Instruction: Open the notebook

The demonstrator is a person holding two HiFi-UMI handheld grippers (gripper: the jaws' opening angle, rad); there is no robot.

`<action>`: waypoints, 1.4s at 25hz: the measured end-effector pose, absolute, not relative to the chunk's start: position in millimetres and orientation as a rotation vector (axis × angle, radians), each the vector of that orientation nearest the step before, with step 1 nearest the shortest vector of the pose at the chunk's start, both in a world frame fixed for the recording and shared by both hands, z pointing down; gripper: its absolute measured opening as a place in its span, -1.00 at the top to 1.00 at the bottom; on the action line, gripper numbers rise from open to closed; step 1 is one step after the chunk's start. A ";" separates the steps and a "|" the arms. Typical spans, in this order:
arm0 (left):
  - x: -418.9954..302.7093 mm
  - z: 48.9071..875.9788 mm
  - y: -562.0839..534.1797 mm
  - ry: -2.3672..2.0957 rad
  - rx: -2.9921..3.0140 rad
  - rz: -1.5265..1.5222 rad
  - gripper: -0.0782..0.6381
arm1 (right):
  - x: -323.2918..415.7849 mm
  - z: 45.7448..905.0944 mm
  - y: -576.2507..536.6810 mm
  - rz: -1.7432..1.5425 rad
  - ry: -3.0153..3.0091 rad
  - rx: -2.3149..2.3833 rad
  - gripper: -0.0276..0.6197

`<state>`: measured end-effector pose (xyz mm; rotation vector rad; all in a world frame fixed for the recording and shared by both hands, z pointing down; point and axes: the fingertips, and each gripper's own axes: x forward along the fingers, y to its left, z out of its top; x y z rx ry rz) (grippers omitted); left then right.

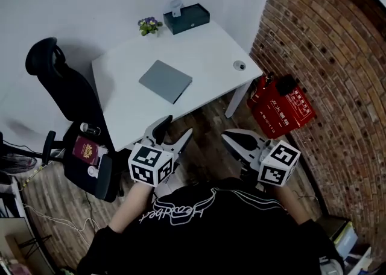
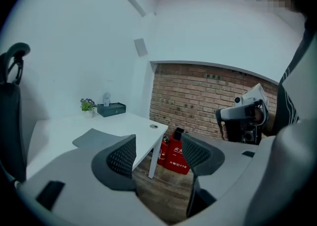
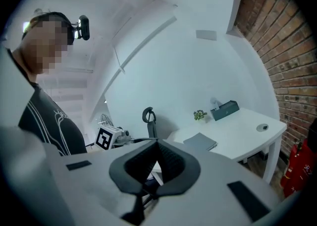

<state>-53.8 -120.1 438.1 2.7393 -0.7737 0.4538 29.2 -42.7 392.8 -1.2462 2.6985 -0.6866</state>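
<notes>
A closed grey notebook (image 1: 165, 81) lies flat in the middle of the white desk (image 1: 205, 50). Both grippers hang in front of the desk's near edge, well short of the notebook. My left gripper (image 1: 174, 132) is open, its two dark jaws spread with nothing between them. My right gripper (image 1: 230, 140) is shut and holds nothing. In the left gripper view the notebook (image 2: 96, 138) shows beyond the open left gripper (image 2: 158, 153), with the right gripper (image 2: 245, 118) off to the side. In the right gripper view the right gripper (image 3: 157, 146) has its jaws meeting at the tips, and the notebook (image 3: 199, 141) lies far ahead.
A dark tissue box (image 1: 186, 18) and a small potted plant (image 1: 149, 25) stand at the desk's far edge, a cable grommet (image 1: 239, 65) at its right. A black office chair (image 1: 66, 96) carrying a red booklet (image 1: 85, 149) stands left. Red fire extinguishers (image 1: 280, 108) sit against the brick wall.
</notes>
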 end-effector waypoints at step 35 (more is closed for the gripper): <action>22.9 571.2 -334.3 -1.255 2.426 0.923 -0.02 | 133.8 397.3 -290.8 -0.720 2.941 -0.772 0.91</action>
